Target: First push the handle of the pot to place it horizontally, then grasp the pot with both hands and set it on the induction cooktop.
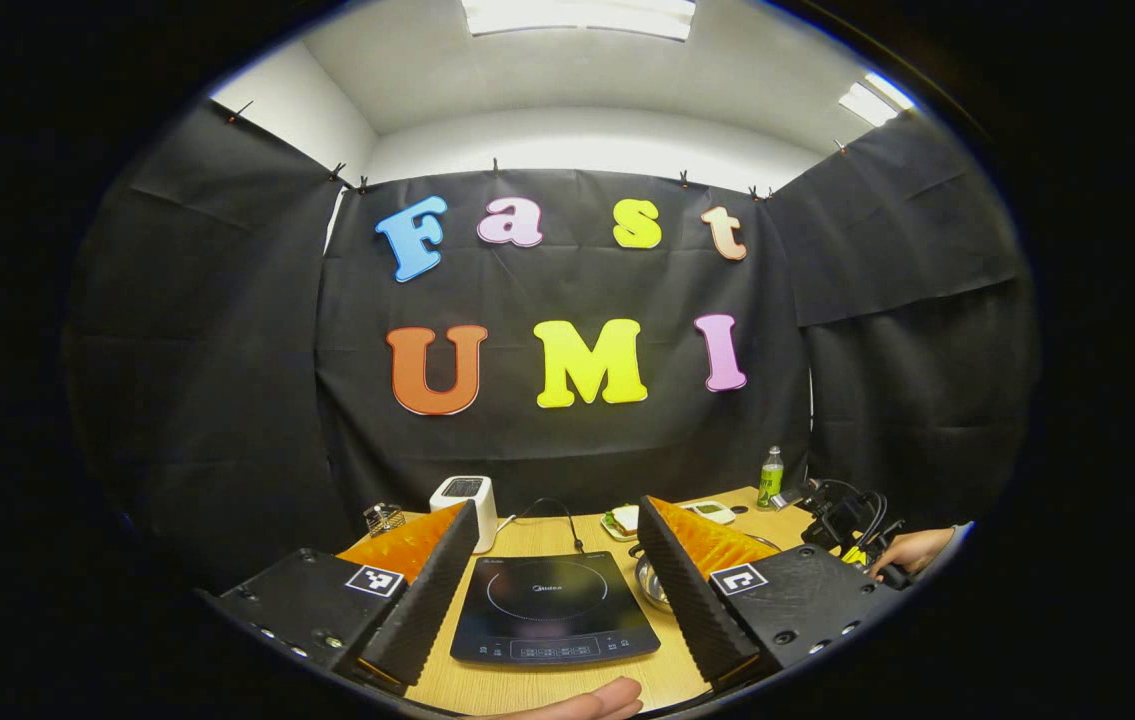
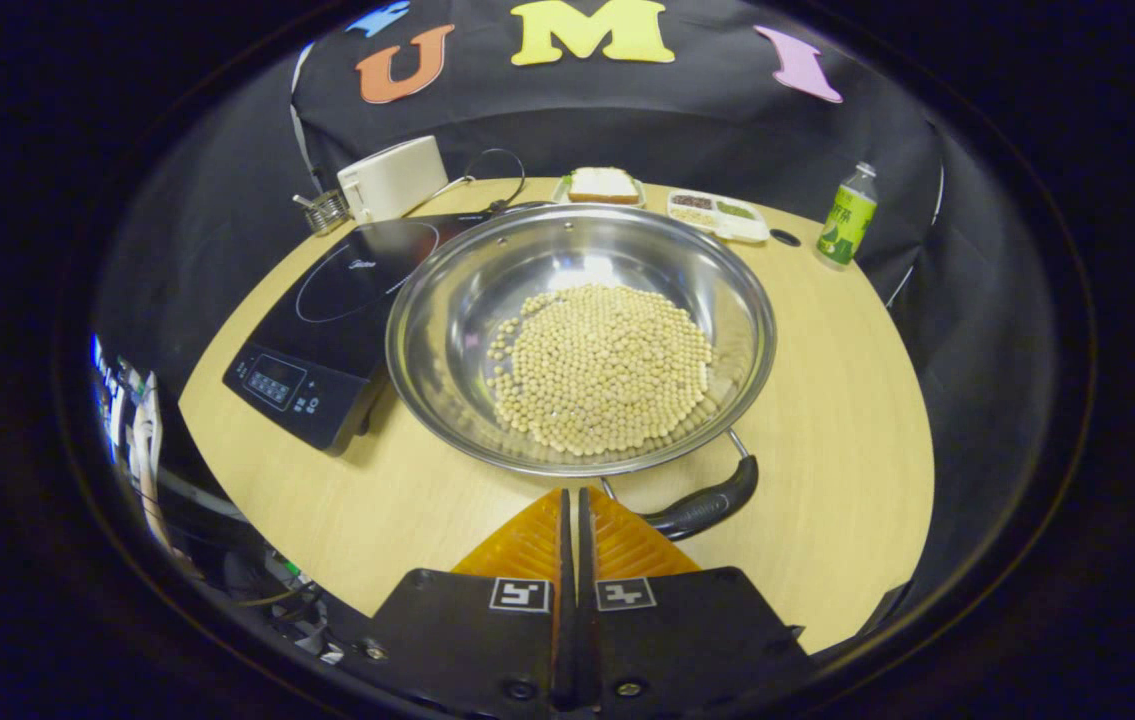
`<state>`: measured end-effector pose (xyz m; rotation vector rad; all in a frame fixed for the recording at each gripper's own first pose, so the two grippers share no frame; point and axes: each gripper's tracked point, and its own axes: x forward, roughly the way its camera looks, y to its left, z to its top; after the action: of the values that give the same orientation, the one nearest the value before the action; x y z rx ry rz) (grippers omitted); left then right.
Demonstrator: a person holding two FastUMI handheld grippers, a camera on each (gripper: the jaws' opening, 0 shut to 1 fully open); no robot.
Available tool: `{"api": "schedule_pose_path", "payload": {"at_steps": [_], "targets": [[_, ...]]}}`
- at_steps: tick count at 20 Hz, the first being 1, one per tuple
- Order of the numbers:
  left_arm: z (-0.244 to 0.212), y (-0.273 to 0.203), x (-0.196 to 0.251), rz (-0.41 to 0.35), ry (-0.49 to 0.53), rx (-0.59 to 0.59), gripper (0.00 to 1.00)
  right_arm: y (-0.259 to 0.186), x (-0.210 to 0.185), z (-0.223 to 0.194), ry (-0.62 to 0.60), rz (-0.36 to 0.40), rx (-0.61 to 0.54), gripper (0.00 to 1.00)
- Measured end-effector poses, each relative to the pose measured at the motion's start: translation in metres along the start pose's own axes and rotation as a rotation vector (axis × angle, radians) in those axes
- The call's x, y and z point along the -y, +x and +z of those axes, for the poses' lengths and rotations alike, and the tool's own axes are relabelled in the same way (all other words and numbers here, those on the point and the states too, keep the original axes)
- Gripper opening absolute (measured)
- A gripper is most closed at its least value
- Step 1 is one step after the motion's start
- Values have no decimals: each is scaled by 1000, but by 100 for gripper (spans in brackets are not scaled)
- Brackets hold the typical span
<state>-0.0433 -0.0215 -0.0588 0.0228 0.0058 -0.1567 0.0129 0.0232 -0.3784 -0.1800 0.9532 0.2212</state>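
The pot (image 2: 582, 335) sits on the table (image 2: 847, 420), its left rim touching or overlapping the right edge of the cooktop (image 2: 342, 320). It holds a heap of pale beans (image 2: 602, 370). Its handle (image 2: 702, 508) projects from the near rim and runs slantwise, toward the lower left in the right gripper view.

The right gripper (image 2: 573, 520) is clenched, fingers pressed together with nothing between them. It points at the pot's near rim, with the handle just beside the fingertips on their right. Whether the tips touch the handle cannot be told.

The left gripper (image 1: 557, 555) is released, jaws spread wide and empty. It is held above the table, with the cooktop (image 1: 552, 605) seen between its fingers. A sliver of the pot (image 1: 652, 585) appears behind its right finger.

The left gripper view adds the right gripper (image 1: 842, 520), farther off at the right, with a hand (image 1: 912, 550) on it, and part of another hand (image 1: 582, 703) at the bottom edge. The right gripper view adds the pot's contents.

Along the table's far edge stand a white appliance (image 2: 392, 178), a tray of bread (image 2: 604, 185), a divided dish (image 2: 717, 213) and a green bottle (image 2: 847, 215).
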Motion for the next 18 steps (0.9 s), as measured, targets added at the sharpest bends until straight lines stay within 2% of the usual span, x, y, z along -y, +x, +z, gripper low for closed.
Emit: {"api": "schedule_pose_path", "payload": {"at_steps": [3, 9, 13, 17, 18], "targets": [[-4, 2, 5, -5, -1, -8, 95, 4, 15, 3, -24, -38, 16, 0], [-14, 5, 11, 3, -35, -31, 95, 22, 29, 1, -36, -14, 34, 1], [-18, 14, 7, 36, -16, -34, 95, 30, 48, 7, -56, -42, 42, 0], [-24, 26, 19, 12, -54, -44, 95, 37, 71, 18, -88, -70, 84, 4], [-23, 29, 17, 16, -55, -43, 96, 38, 75, 21, -102, -77, 97, 0]]}}
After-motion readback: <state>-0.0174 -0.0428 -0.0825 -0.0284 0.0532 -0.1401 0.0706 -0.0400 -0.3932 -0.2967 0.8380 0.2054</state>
